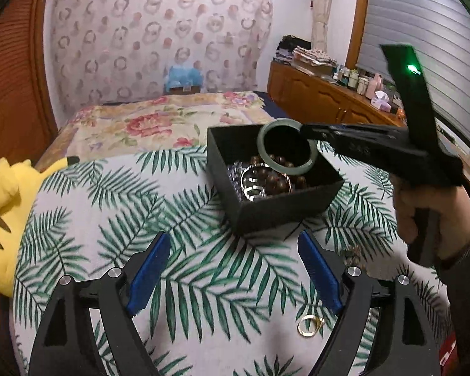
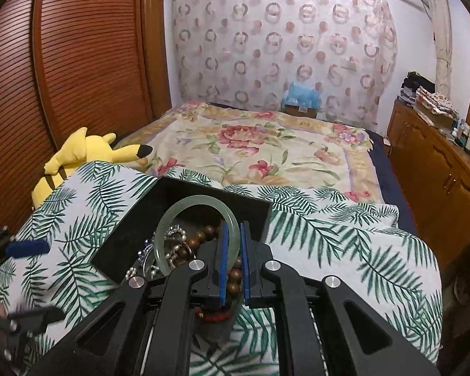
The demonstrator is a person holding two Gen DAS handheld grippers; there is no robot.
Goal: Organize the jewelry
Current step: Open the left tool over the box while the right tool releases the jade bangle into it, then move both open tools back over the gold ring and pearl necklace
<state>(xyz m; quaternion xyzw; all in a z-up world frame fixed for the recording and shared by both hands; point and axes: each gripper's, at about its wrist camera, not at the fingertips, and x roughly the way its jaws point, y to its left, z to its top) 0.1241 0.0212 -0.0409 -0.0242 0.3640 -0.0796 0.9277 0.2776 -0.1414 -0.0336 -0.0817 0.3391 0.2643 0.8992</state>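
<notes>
A black open box [image 1: 285, 210] sits on a palm-leaf cloth [image 1: 109, 206]. It holds brown wooden beads [image 1: 274, 177], a silver piece [image 1: 253, 185] and pearl-like chains [image 2: 172, 244]. My right gripper [image 2: 233, 228] is shut on a pale green jade bangle [image 2: 185, 206] and holds it over the box; the bangle [image 1: 263, 131] and the right gripper [image 1: 305, 130] also show in the left wrist view. My left gripper [image 1: 233, 247] is open and empty, just in front of the box. A gold ring [image 1: 310, 324] lies on the cloth near its right finger.
A yellow plush toy [image 1: 3, 206] lies at the left edge of the cloth. A floral bedspread [image 2: 260, 153] lies behind. A wooden wardrobe [image 2: 78, 62] stands at the left. A wooden sideboard [image 2: 438, 169] with bottles stands at the right.
</notes>
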